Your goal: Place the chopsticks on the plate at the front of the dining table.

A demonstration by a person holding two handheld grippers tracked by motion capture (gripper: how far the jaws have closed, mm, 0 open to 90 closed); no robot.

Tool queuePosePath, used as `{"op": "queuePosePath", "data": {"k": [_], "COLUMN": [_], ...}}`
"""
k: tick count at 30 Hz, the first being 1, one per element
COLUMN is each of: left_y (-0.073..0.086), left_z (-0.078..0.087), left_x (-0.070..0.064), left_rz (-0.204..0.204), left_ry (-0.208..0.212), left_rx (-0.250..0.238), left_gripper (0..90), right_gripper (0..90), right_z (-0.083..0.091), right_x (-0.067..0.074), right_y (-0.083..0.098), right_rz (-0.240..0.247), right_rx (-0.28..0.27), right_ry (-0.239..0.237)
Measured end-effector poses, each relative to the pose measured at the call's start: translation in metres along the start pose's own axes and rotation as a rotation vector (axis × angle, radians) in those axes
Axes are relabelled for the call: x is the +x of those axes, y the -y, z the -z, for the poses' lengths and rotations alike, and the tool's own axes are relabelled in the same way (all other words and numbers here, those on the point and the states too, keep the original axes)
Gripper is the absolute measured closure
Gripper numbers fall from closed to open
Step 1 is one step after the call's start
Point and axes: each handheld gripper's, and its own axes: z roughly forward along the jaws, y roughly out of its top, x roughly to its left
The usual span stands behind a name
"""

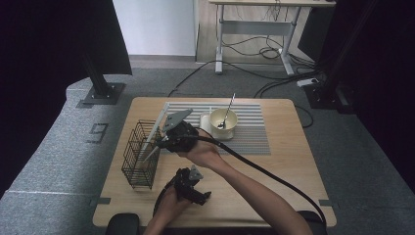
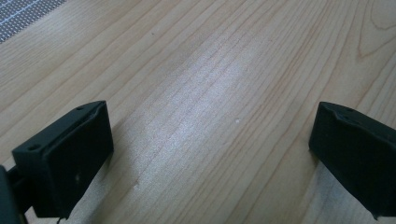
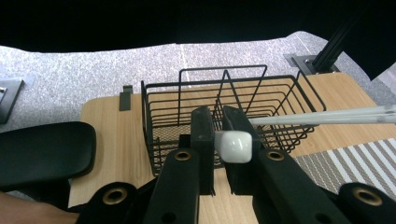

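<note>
Where the basket stands: a black wire basket (image 1: 141, 156) sits at the left edge of the wooden surface (image 1: 274, 176); it looks empty.
Thing in hand: a long white utensil (image 3: 327, 116), thin like a stick, with a thicker rounded end. I cannot tell exactly what kind it is.
Place of the utensil: in the air just beside the upper rim of the basket, lying nearly level, not yet inside.
Right claw: the right claw (image 3: 215, 114) is pinching the utensil close to its thick end, the jaws pressed tight on it, and it points toward the basket.
Left claw: the left claw (image 2: 210, 140) is spread wide with nothing between the jaws, low over bare wood near the person's edge.
Further right: a cream cup (image 1: 223, 122) with a metal spoon (image 1: 227, 110) in it, standing on a striped mat (image 1: 249, 132).
Handling: probably light and stiff, with a smooth surface that may slip or turn in the grip. The long free end could catch on the wires.
Where to hold: near the thick end, as now, so the thin end can go down first.
Writing: a figure "9" (image 1: 99, 132) is marked on the grey floor to the left; no brand is readable.
</note>
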Motion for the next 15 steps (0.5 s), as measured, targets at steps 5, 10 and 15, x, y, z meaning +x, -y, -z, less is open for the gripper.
{"op": "queuePosePath", "data": {"k": [5,10,15], "left_y": [0.000,0.000,0.000], "left_z": [0.000,0.000,0.000], "left_x": [0.000,0.000,0.000], "left_rz": [-0.004,-0.002,0.000], "left_ry": [0.000,0.000,0.000], "left_rx": [0.002,0.000,0.000], "left_gripper": [0.0,0.0,0.0], "right_gripper": [83.4,83.3,83.3], "right_z": [0.011,0.024,0.034], "right_x": [-0.001,-0.001,-0.002], "right_y": [-0.004,-0.009,-0.013], "right_rz": [0.001,-0.004,-0.004], "right_rx": [-0.016,-0.038,-0.051], "right_ry": [0.001,0.001,0.005]}}
